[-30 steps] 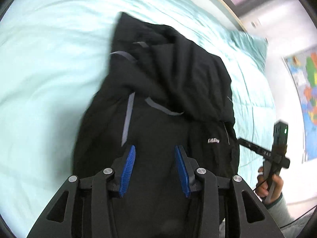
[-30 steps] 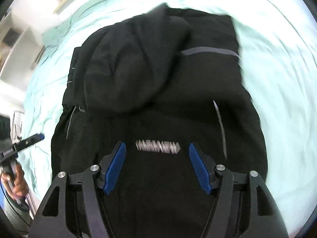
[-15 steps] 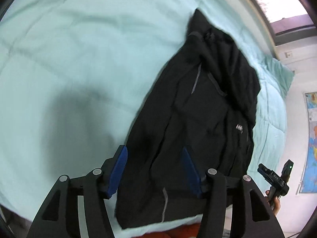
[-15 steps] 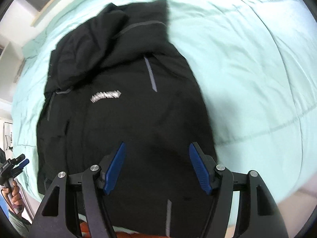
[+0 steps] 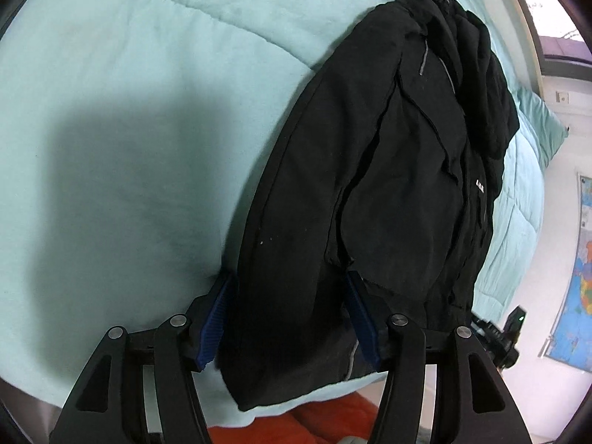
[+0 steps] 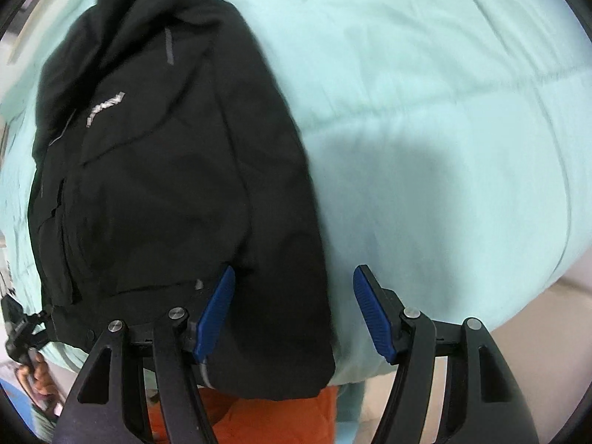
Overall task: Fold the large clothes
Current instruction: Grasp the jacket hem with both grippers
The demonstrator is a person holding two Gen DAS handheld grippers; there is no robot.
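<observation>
Black jacket (image 5: 373, 192) lies lengthwise on the mint-green quilt (image 5: 129, 118), hood end far up the bed, hem right at the near edge; its sleeves are folded in over the body, a grey reflective stripe (image 6: 169, 45) and a pale logo (image 6: 104, 108) showing on the chest. Left gripper (image 5: 288, 318) is down over the hem, pointing steeply at the bed; its jaws have just been opening and now stand roughly half apart, blue pads either side of the jacket's left strip of fabric; the cloth looks slack between them, though the left pad sits so close to the edge that contact is hard to rule out. Right gripper (image 6: 292, 314) hangs over the opposite hem corner, jaws parted about as wide, the left pad over black fabric, the right pad over bare quilt, nothing clamped. Orange fabric (image 6: 266, 418) peeks out below the bed's edge; a map poster (image 5: 577, 277) on the wall at far right; in the right view, a hand (image 6: 37, 370) grips the other tool's handle at lower left.
</observation>
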